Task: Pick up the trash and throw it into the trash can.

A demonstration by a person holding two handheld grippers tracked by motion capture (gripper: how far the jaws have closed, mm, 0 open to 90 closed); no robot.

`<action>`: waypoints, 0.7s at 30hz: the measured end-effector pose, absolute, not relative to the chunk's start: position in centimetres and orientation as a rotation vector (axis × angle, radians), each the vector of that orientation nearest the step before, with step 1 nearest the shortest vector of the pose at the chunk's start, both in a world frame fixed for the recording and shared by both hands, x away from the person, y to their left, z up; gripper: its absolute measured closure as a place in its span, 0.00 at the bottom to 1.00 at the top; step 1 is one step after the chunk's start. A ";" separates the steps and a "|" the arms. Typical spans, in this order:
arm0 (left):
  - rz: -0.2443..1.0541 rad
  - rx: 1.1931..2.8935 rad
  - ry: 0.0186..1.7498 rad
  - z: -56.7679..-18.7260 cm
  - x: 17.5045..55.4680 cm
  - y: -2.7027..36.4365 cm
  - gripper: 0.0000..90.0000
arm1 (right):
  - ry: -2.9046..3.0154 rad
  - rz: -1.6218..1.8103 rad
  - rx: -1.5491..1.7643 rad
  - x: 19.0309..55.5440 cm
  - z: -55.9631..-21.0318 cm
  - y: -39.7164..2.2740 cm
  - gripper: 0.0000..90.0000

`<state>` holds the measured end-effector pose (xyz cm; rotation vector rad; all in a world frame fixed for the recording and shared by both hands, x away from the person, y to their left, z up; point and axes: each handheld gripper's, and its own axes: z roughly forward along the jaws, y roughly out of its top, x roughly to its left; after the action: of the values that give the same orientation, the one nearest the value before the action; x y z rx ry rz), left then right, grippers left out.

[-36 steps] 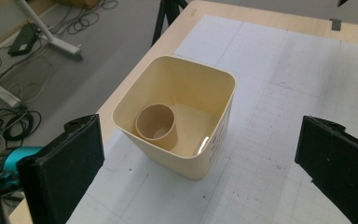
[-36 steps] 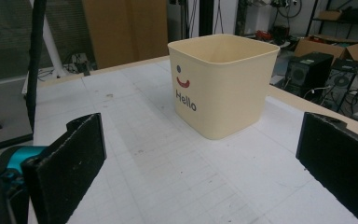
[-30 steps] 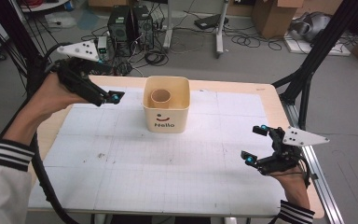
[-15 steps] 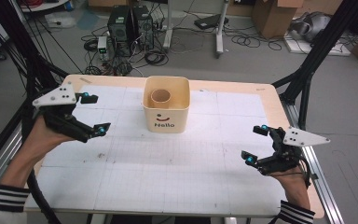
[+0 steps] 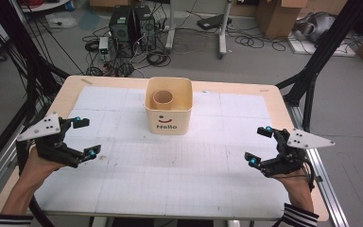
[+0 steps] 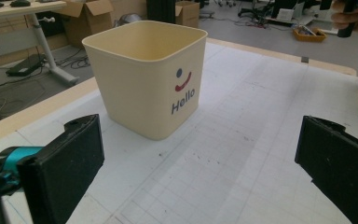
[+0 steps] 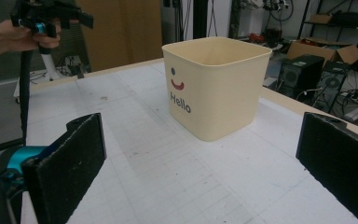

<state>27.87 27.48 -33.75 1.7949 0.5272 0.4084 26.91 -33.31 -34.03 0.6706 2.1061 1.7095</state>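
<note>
Roll (image 5: 163, 97) upright inside cream bin (image 5: 168, 124), axis vertical, hollow end upward

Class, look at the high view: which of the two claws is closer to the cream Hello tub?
The left claw. It sits nearer the table's middle and the tub; the right claw hangs out by the table's right edge.

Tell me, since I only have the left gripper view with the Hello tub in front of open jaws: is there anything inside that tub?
Observer: Yes. From the high view, a brown cardboard tube stands upright inside the tub.
Operator: Is the right claw holding anything?
Observer: No. The right claw is open and empty, hovering over the table near its right edge.
Operator: And the left claw, how near the tub?
Observer: The left claw is open, well apart from the tub, near the table's left edge.
</note>
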 end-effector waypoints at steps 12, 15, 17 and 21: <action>0.401 1.701 0.536 -36.6 26.3 29.5 0.02 | 2.117 1.699 0.685 27.0 -34.3 -33.1 0.00; 0.400 1.696 0.547 -36.6 26.1 30.1 0.02 | 2.118 1.698 0.687 27.0 -34.3 -33.0 0.00; 0.406 1.697 0.555 -36.7 26.0 30.3 0.02 | 2.117 1.698 0.687 27.0 -34.3 -33.0 0.00; 0.402 1.706 0.562 -36.9 26.0 30.4 0.02 | 2.118 1.696 0.685 27.1 -34.3 -33.0 0.00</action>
<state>25.97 30.44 -36.87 1.7056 0.5620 0.4022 27.06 -33.05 -34.33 0.6845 2.1179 1.6964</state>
